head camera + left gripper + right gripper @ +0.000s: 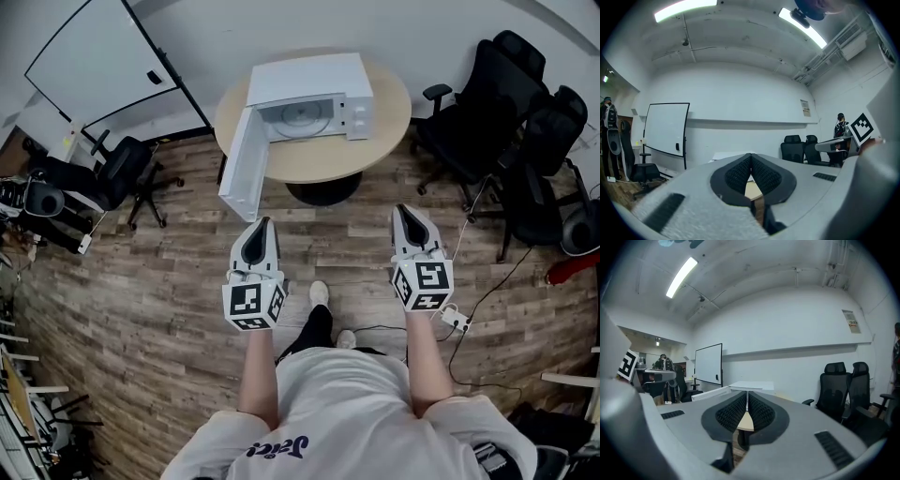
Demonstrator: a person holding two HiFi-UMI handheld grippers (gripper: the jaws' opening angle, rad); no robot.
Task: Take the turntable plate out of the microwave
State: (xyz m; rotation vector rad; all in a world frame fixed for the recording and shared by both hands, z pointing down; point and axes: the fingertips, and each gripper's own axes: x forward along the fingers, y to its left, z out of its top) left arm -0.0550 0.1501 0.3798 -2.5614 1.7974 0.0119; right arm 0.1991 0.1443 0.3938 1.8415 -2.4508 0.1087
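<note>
A white microwave (pixel 309 94) stands on a round wooden table (pixel 314 155), its door (pixel 242 169) swung wide open to the left. Inside lies the round glass turntable plate (pixel 298 119). My left gripper (pixel 259 228) and right gripper (pixel 408 212) are both shut and empty, held level above the wooden floor well short of the table. In the left gripper view the jaws (pixel 751 157) meet with the table edge behind them. From the right gripper view the closed gripper (pixel 747 394) points at the microwave (pixel 750 386) and its door (pixel 710 393).
Black office chairs (pixel 511 131) crowd the right side, and another chair (pixel 112 178) stands at the left by a whiteboard (pixel 98 61). A power strip with cables (pixel 455 319) lies on the floor near my right foot. People stand far off in the room (pixel 841 125).
</note>
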